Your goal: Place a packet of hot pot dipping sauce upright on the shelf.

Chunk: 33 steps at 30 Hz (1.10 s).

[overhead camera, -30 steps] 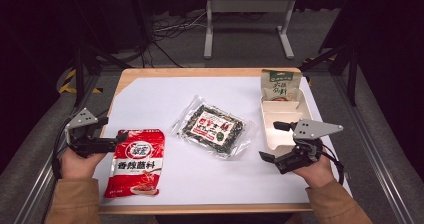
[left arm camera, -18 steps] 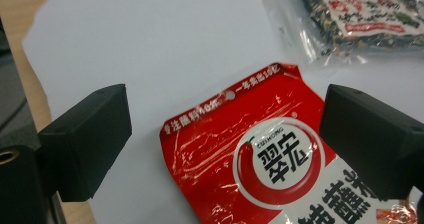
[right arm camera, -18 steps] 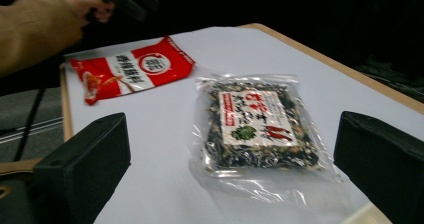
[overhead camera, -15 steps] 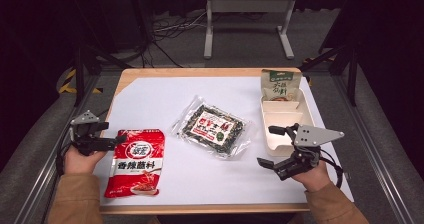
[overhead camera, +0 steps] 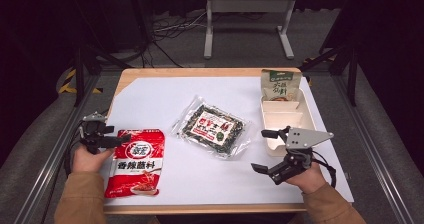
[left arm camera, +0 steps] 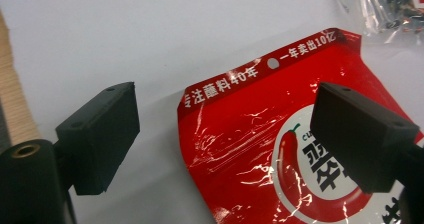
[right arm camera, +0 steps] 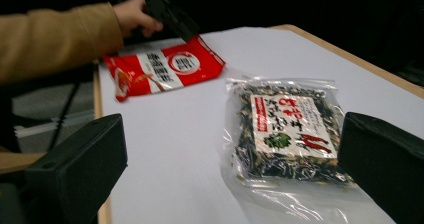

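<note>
A red chilli sauce packet (overhead camera: 135, 161) lies flat at the table's front left. My left gripper (overhead camera: 114, 140) is low at its top left corner. In the left gripper view its two jaws stand wide apart over that corner of the red packet (left arm camera: 260, 149); they have just been closing a little and do not press on it. A clear bag of dark dried bits with a red and white label (overhead camera: 214, 128) lies mid-table. My right gripper (overhead camera: 264, 150) is open to the right of it, and its own view looks past its jaws at the bag (right arm camera: 287, 129).
A white divided tray (overhead camera: 282, 119) stands at the right, beside the right hand. A green and white pouch (overhead camera: 280, 85) leans at its far end. White paper (overhead camera: 165, 94) covers the wooden table. The right gripper view shows the left hand (right arm camera: 132, 14) and the red packet (right arm camera: 165, 69).
The left gripper has come down to the table at the red packet's top left corner. The right hand has barely shifted.
</note>
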Motion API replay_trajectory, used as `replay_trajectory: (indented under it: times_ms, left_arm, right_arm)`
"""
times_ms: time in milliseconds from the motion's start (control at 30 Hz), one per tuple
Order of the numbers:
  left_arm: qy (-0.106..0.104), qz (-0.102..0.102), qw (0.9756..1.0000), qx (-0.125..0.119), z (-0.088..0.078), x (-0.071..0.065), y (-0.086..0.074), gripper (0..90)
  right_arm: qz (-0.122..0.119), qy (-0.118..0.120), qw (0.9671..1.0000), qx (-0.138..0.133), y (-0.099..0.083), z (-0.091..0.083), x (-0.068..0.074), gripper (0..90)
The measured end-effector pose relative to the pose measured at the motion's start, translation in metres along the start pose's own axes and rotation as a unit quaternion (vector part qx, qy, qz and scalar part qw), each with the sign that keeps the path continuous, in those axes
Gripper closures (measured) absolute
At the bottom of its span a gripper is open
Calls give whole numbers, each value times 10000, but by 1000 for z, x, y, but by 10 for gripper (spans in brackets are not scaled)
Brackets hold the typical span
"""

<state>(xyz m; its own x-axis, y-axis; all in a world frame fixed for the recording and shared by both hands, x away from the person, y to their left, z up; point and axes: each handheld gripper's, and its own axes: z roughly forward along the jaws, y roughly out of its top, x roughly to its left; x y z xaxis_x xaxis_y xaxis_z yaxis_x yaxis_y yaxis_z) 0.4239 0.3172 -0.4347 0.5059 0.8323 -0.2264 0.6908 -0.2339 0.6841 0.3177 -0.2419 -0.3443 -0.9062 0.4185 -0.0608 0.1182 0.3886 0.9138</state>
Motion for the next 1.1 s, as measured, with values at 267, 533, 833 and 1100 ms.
replay_trajectory:
  times_ms: [267,533,833,1100]
  left_arm:
    - [-97,77,9998,152,9,1,-2,218]
    - [-169,159,9990,392,14,1,-4,279]
    - [36,530,9978,400,13,-5,-6,452]
    - [88,619,9975,334,11,-7,-7,666]
  right_arm:
    - [14,249,9996,95,-1,5,2,28]
    - [-34,257,9997,29,-3,4,2,95]
    - [-177,377,9990,-151,-4,0,5,250]
    - [-169,296,9993,-124,-5,0,4,282]
